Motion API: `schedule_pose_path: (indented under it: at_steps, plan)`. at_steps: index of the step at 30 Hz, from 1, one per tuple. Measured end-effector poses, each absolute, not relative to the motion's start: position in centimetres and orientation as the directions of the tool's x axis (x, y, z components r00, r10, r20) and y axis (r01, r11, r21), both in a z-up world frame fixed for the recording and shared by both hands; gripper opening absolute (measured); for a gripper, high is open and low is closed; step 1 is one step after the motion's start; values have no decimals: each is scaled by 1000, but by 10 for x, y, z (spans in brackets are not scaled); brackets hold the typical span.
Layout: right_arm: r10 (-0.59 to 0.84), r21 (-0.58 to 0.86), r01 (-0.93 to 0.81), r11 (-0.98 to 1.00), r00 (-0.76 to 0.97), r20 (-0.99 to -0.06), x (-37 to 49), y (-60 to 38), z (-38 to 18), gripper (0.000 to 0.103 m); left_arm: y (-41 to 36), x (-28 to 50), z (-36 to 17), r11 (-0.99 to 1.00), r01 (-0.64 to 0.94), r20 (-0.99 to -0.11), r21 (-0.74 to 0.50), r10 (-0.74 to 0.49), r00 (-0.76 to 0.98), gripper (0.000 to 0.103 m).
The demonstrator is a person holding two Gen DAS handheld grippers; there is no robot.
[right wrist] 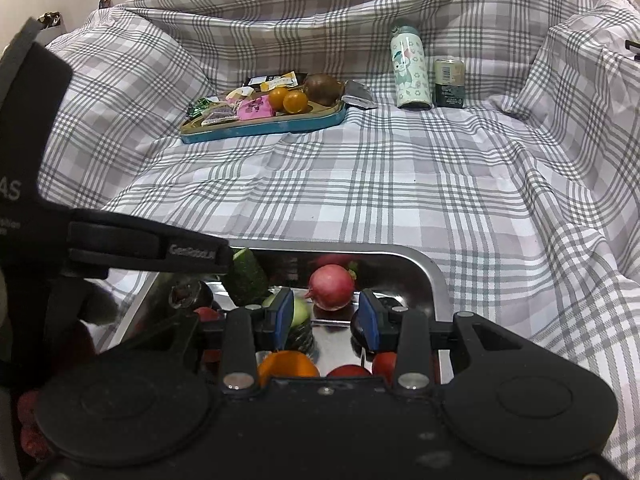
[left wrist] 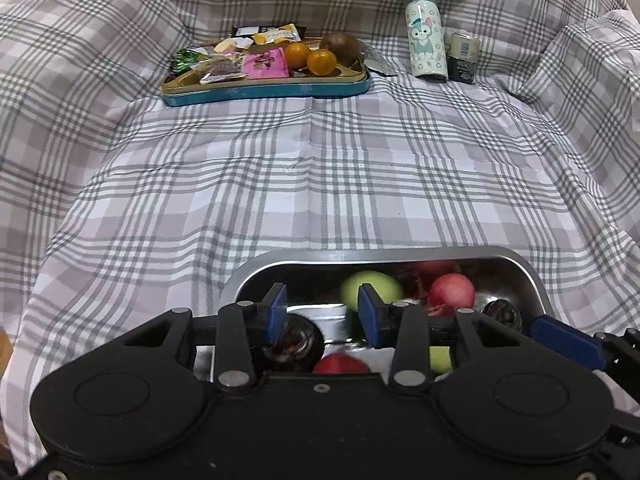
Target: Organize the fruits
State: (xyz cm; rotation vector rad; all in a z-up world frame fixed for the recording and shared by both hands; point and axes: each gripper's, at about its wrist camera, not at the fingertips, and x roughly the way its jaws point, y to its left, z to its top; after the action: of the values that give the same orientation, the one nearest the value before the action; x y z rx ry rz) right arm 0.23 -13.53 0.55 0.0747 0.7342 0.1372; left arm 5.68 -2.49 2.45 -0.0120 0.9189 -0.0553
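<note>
Plaid cloth | steel tray fruit under parted left tongs

left gripper and right gripper both parted, empty.

The left tool body hides the steel tray's near fruits.

The cloth is grey-and-white plaid. The far tray has a teal wall and tan rim, holding two orange fruits and a pink packet. The steel tray is silver, the bottle pale green.
</note>
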Motion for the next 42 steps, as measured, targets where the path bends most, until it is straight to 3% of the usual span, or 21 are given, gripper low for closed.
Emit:
schedule_pose_path:
  at_steps: [42]
  plan:
    - [84,93,-34,995,786,-612,-71,-148,8,38,-44,-43,37,999,9,-716,36,19,698,49]
